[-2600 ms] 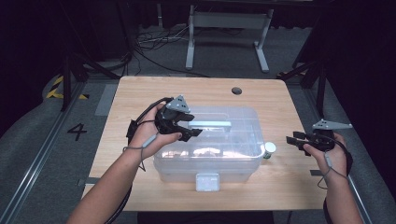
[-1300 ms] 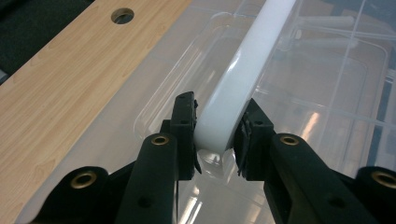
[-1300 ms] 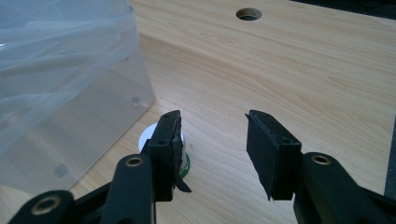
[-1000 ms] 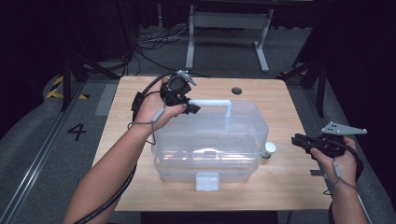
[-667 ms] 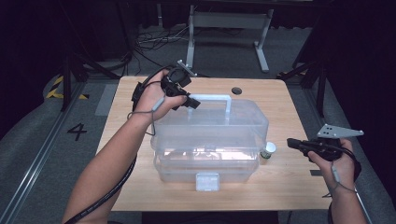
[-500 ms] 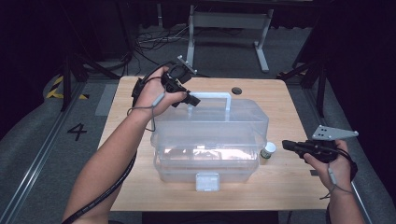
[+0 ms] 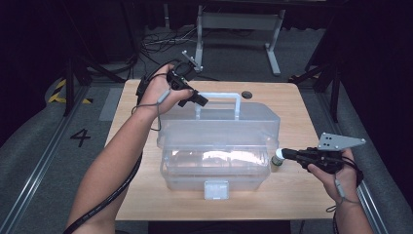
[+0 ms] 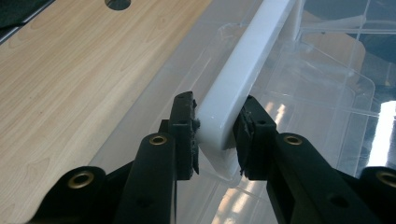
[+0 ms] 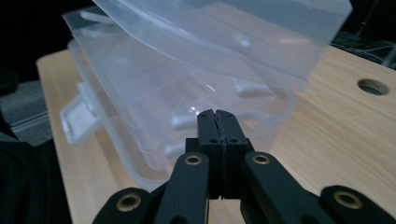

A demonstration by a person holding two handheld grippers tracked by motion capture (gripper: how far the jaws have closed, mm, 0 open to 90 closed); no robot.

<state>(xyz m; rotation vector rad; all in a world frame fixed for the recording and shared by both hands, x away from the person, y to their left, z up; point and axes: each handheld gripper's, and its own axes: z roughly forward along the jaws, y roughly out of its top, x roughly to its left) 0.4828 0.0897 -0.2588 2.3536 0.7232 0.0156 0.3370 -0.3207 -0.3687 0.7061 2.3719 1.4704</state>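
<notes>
Handle [image 8: 243, 79] of the clear box lid [image 7: 219, 122]: white bar clamped between my left gripper [image 7: 187, 93] pads, arm stretched over the table's far left, lid raised above the box base [image 7: 214, 168]. My right gripper [image 7: 292, 155] is level beside the box's right end, jaws fully closed on nothing, near a small bottle [image 7: 277, 158]; box contents cannot be told

A wooden table [image 7: 292, 105] with a round hole [image 7: 247, 94]; numbered grey floor [image 7: 58, 141].
</notes>
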